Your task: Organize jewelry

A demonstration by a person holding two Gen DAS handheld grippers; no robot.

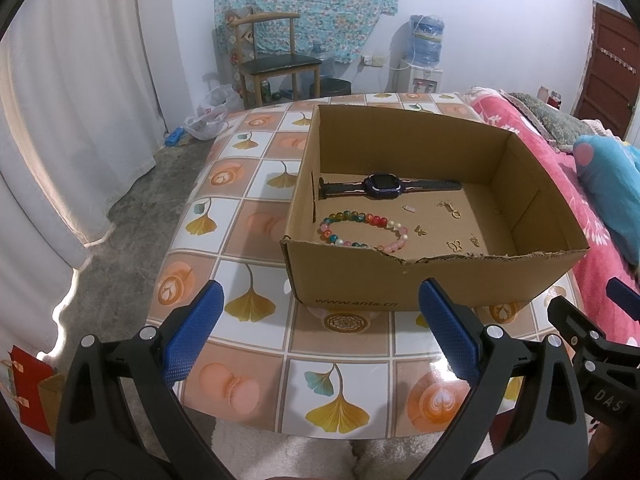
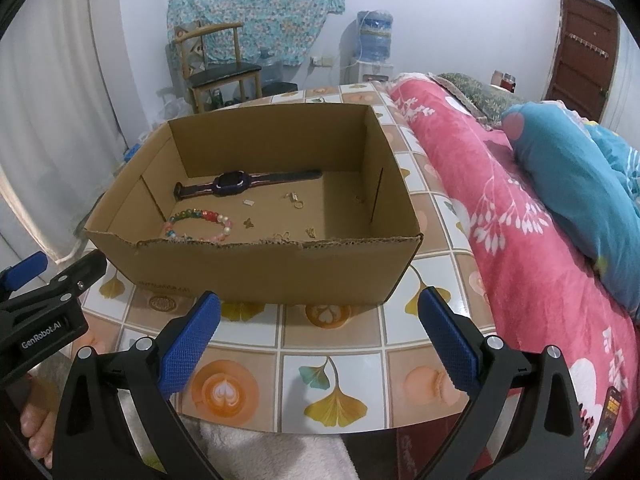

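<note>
An open cardboard box point(image 1: 400, 280) point(image 2: 260, 272) stands on the patterned table. Inside lie a dark wristwatch point(image 1: 382, 186) point(image 2: 236, 182), a multicoloured bead bracelet point(image 1: 360, 230) point(image 2: 198, 224) and several small gold charms point(image 1: 452, 208) point(image 2: 294, 200). My left gripper point(image 1: 324, 300) is open and empty, held in front of the box's near wall. My right gripper point(image 2: 320, 308) is open and empty, also in front of the box. Each gripper shows at the edge of the other's view point(image 1: 592, 332) point(image 2: 52, 292).
The table point(image 1: 340, 364) has a tile-pattern cover with ginkgo leaves. A bed with a pink blanket point(image 2: 520, 220) and blue pillow point(image 2: 576, 184) runs along the right. A wooden chair point(image 1: 276, 60) and a water dispenser point(image 1: 424, 56) stand at the far wall.
</note>
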